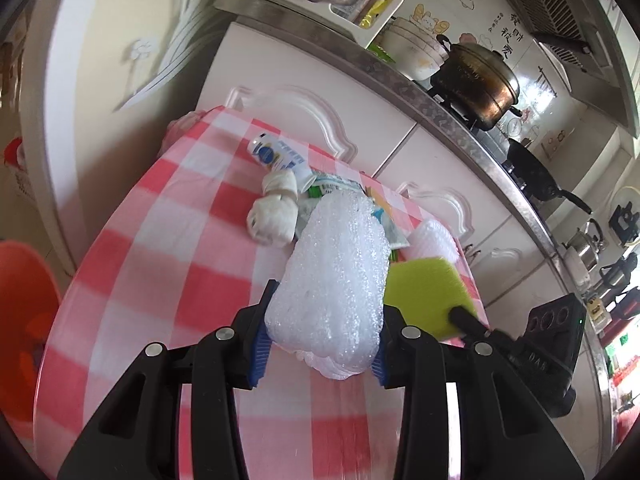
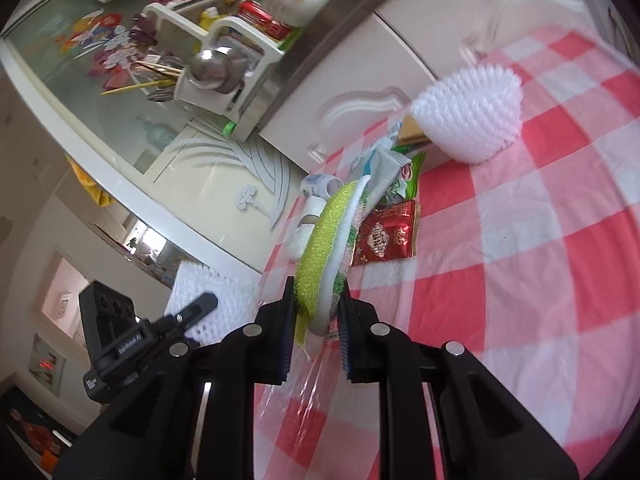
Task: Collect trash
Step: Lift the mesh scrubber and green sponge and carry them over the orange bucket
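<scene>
Left gripper (image 1: pixel 320 344) clenches foam wrap (image 1: pixel 336 280), right gripper (image 2: pixel 316 320) grasping sponge (image 2: pixel 328 248); checkered tablecloth (image 2: pixel 520 280), kitchen counter (image 1: pixel 460 120) behind.

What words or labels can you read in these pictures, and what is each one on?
"DAR": partial white lettering on the right gripper body, left wrist view.
"GenRobot.AI": on the left gripper body, right wrist view; small, somewhat uncertain.
Wall sticker: Chinese characters, too blurred to read.
Red snack packet: large Chinese characters, not legible.
White bottle: blue print, too blurred.
Green wrapper: red logo, too small.
</scene>
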{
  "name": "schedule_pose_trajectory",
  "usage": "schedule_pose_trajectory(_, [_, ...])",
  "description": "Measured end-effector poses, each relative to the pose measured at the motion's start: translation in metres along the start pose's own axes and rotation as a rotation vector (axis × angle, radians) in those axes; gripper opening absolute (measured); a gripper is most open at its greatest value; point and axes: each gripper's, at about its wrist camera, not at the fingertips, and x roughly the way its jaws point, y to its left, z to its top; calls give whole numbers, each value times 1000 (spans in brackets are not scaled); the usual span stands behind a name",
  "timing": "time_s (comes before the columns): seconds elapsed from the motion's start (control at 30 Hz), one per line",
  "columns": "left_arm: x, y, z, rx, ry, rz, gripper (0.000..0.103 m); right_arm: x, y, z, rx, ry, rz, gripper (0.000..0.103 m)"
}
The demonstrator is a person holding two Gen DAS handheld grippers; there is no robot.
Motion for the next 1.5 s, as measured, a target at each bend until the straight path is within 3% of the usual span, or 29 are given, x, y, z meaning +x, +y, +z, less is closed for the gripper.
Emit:
schedule_pose_trajectory(0.4, [-64,35,-49,20,-10,-2,41,-47,56,-45,-92,-21,-155,20])
schedule_pose_trajectory(0.8, [-107,77,-78,-16,-29,30,41,-48,93,-75,-166,51,-200,20])
schedule_pose_trajectory(1.0, [-133,102,-73,-77,-99,84,41,-18,130,-73,-284,130,-167,20])
schedule_pose_trajectory(1.3, [-178,165,-44,-151,-214,284,41,59,210,-68,-488,223,-43,20])
schedule_pose_trajectory(1.5, [-193,203,-29,-208,-263,343,42,116,257,-77,-594,289,29,20])
